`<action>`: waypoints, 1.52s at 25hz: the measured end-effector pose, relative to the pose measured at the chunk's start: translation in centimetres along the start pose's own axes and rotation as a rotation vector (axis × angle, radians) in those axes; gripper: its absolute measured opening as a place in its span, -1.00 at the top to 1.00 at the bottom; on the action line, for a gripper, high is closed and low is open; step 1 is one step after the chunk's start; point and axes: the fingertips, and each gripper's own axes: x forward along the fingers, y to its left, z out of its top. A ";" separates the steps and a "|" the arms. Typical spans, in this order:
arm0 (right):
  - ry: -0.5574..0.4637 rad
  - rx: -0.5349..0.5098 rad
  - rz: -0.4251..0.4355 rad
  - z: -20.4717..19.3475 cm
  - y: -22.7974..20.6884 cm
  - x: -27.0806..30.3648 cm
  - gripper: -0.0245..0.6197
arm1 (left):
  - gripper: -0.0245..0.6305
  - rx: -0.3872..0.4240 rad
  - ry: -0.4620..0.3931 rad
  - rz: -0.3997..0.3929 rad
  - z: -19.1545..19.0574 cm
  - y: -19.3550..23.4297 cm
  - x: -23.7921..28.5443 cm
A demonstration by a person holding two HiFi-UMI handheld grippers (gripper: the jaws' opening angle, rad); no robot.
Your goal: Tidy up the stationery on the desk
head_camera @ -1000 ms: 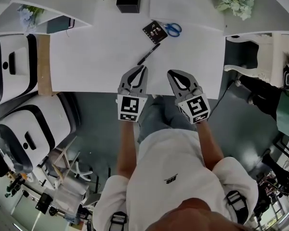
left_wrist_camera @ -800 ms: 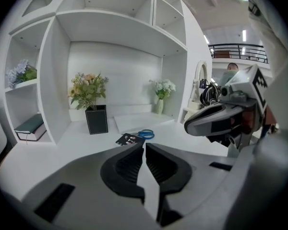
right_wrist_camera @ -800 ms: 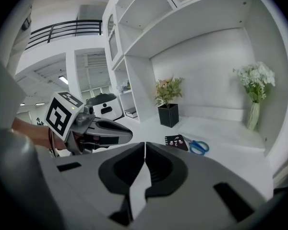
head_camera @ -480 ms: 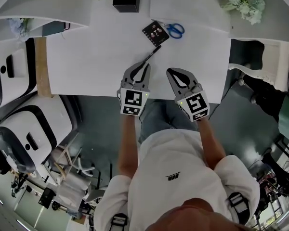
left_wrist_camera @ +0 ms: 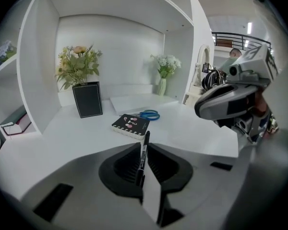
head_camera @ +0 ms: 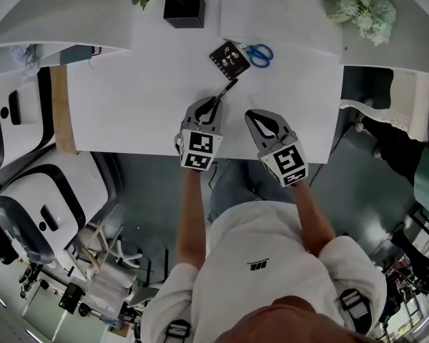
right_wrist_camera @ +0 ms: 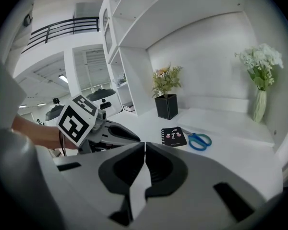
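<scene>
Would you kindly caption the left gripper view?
Left gripper, jaws shut on a black pen; notebook and scissors beyond.
</scene>
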 end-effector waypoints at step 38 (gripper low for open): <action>0.047 0.017 -0.011 0.5 1.7 4.0 0.93 | 0.93 -0.075 0.150 -0.085 -4.4 1.1 1.9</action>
